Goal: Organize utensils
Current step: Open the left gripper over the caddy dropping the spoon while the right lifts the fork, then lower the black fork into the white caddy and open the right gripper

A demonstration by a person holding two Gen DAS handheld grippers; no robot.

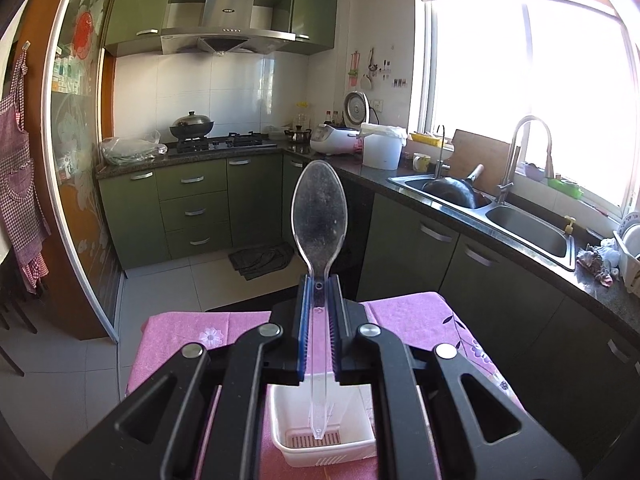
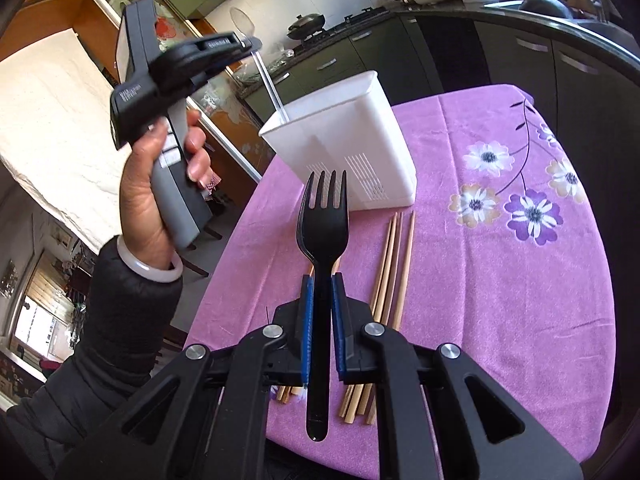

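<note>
A table under a pink flowered cloth fills the middle of a small kitchen, with bare floor to its left and dark cabinets close along its right and far edges. A white bin stands upright near the table's far left edge, with open cloth all round it and wide open cloth to its right. Several wooden chopsticks lie on the cloth just in front of the bin, apart from it, pointing toward it. The left gripper is clenched on a clear spoon, bowl forward, handle tip hanging over the bin's slotted floor. The right gripper is clenched on a black fork, tines pointing toward the bin, above the chopsticks. Only the right wrist view shows the chopsticks, the bin's outer walls, and a hand in a dark sleeve with a pale bangle holding the left gripper up beside the bin. Only the left wrist view looks down inside the bin and out to the stove, sink and bright window.
</note>
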